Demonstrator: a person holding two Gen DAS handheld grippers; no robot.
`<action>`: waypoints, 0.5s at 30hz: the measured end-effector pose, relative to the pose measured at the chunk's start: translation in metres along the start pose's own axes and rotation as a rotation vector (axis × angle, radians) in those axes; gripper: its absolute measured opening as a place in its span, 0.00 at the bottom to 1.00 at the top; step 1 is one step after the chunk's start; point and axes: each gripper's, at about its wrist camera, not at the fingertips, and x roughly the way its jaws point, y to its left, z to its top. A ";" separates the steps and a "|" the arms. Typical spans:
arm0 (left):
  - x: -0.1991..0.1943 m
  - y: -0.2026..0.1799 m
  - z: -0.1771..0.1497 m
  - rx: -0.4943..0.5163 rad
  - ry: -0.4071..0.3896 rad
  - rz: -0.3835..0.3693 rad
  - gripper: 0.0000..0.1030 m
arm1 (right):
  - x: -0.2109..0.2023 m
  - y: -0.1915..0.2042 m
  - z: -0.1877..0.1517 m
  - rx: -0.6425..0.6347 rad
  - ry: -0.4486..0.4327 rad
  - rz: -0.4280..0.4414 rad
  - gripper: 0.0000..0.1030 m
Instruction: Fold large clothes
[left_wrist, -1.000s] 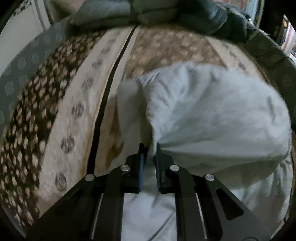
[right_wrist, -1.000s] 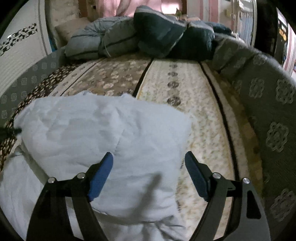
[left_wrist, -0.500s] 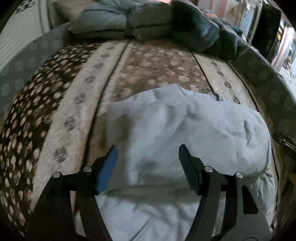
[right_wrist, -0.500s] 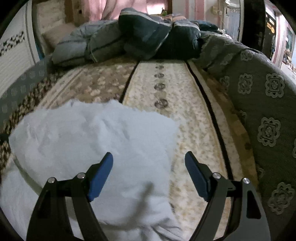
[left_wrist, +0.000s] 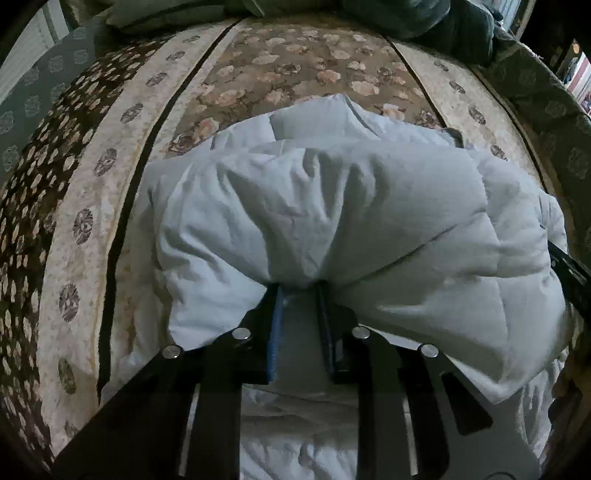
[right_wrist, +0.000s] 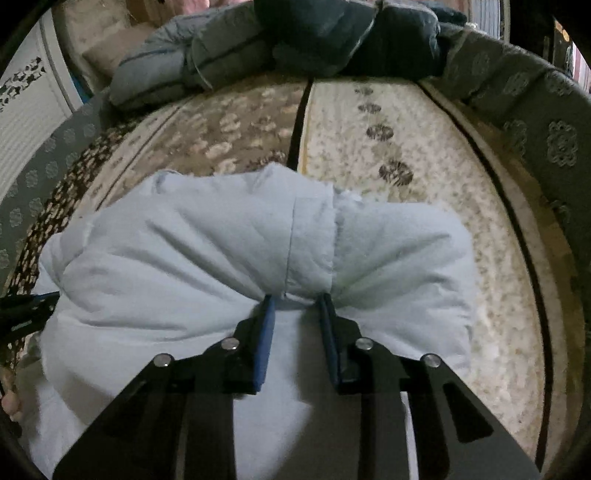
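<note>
Patterned bed (left_wrist: 122, 206): white garment (left_wrist: 332, 206), dark bedding (right_wrist: 295, 40).

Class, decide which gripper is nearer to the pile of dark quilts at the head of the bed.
Neither clearly. The left gripper and right gripper both clamp the near edge of the white padded garment, with the dark quilts far beyond both.

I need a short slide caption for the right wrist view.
Right gripper pinches a fold of the white garment on the bed.

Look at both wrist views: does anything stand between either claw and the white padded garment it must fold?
Nothing visible does. The left claw is already shut on a bunched fold of the white padded garment, and the right claw is shut on another fold of it. The garment lies on the patterned bedspread.
</note>
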 end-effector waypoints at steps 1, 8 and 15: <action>0.001 0.004 -0.002 0.002 0.003 -0.001 0.19 | 0.004 0.000 0.002 -0.004 0.008 -0.007 0.23; 0.028 -0.003 0.010 0.016 0.020 -0.021 0.19 | 0.025 0.002 0.006 -0.038 0.029 -0.029 0.22; 0.045 -0.002 0.021 0.017 0.042 -0.050 0.19 | 0.039 0.002 0.017 -0.048 0.046 -0.040 0.22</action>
